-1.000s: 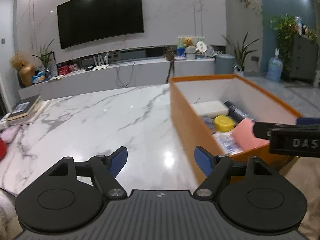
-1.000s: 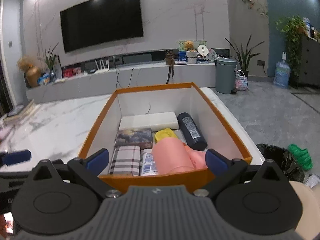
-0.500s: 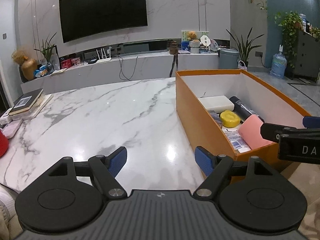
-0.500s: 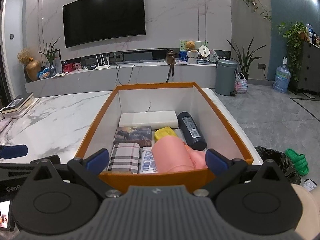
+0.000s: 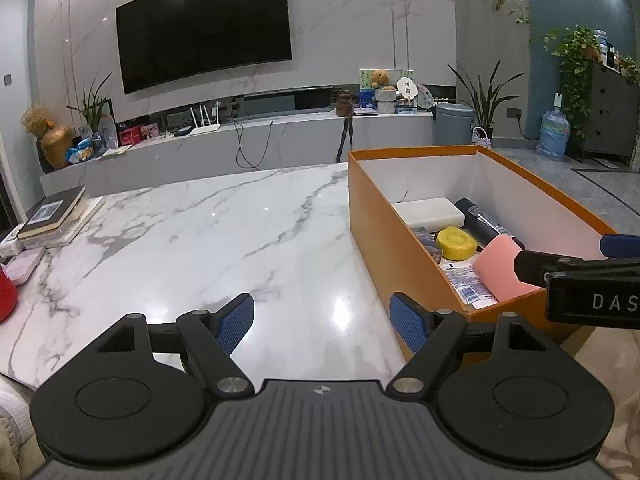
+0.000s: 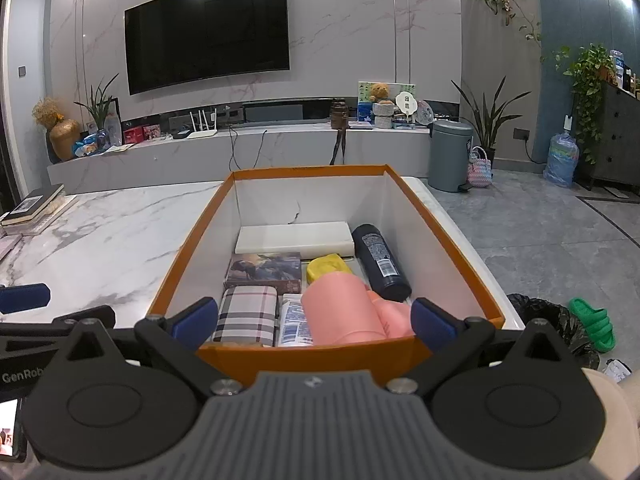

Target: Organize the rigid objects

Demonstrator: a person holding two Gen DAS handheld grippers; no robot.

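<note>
Both grippers spread, empty: left gripper (image 5: 321, 326) over marble table (image 5: 192, 240), right gripper (image 6: 314, 318) facing orange box (image 6: 316, 354).

Orange box (image 6: 304, 358), plaid pouch (image 6: 246, 314), pink roll (image 6: 340, 312)

Home living room, wall-mounted television (image 6: 207, 32), marble media console (image 6: 248, 148), potted plants (image 6: 486, 114), marble table (image 5: 192, 240)
</note>
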